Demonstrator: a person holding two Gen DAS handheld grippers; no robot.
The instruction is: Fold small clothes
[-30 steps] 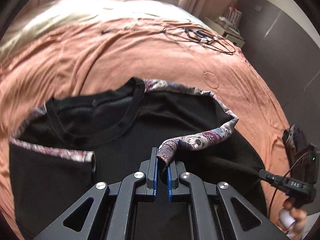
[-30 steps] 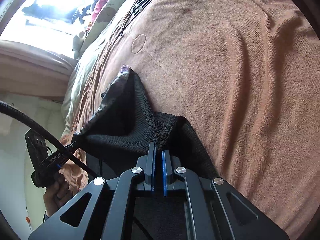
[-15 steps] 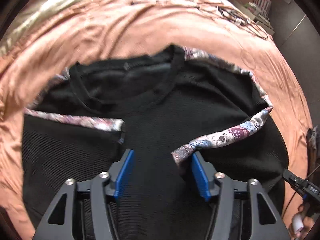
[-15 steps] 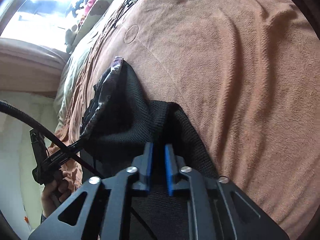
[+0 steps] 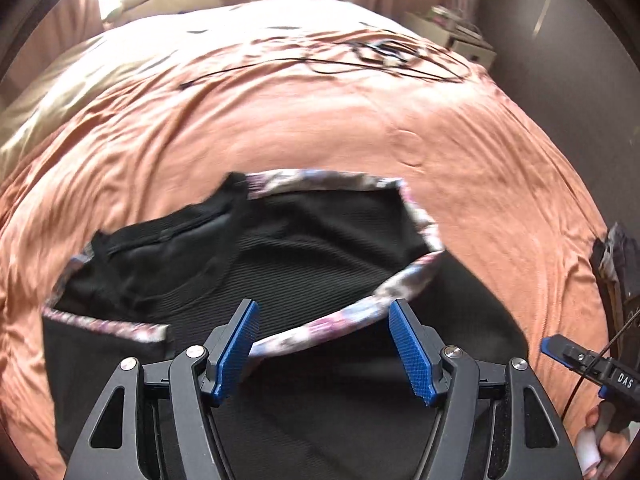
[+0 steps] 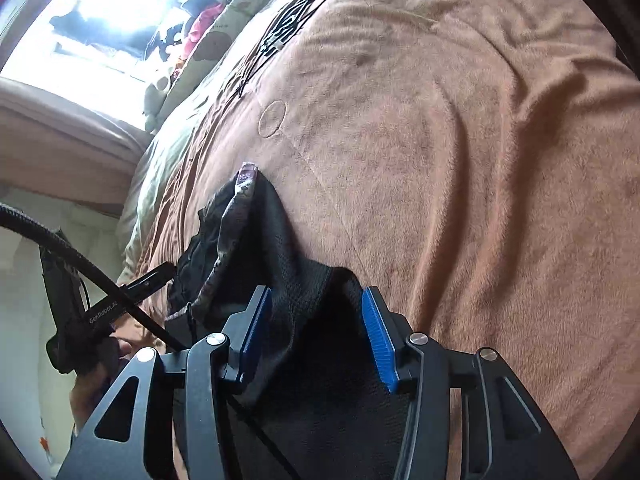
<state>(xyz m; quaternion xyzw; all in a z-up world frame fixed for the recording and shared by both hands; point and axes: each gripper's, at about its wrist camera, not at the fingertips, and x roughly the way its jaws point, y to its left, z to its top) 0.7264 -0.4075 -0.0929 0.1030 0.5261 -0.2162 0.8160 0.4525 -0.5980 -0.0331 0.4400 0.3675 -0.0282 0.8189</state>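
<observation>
Released since a second ago — left gripper (image 5: 324, 346) opening, patterned sleeve trim (image 5: 340, 322) dropped across black top (image 5: 312, 248). Right gripper (image 6: 316, 334) opening too, hem fold loose between pads. Top flat on orange bedspread (image 5: 280, 120) — side fold apparently laid, next fold pending.

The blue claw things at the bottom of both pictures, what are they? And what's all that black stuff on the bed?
Those are grabbers, tools a person holds, one in each hand. Each carries a camera looking along its two fingers, so one picture comes from the left grabber and the other from the right grabber. The black stuff is a small black top with a flowery trim, lying on an orange blanket on a bed. Black cables lie further back. Both grabbers are opening right now: cloth sits between the blue fingers, but nothing is pinched.
</observation>
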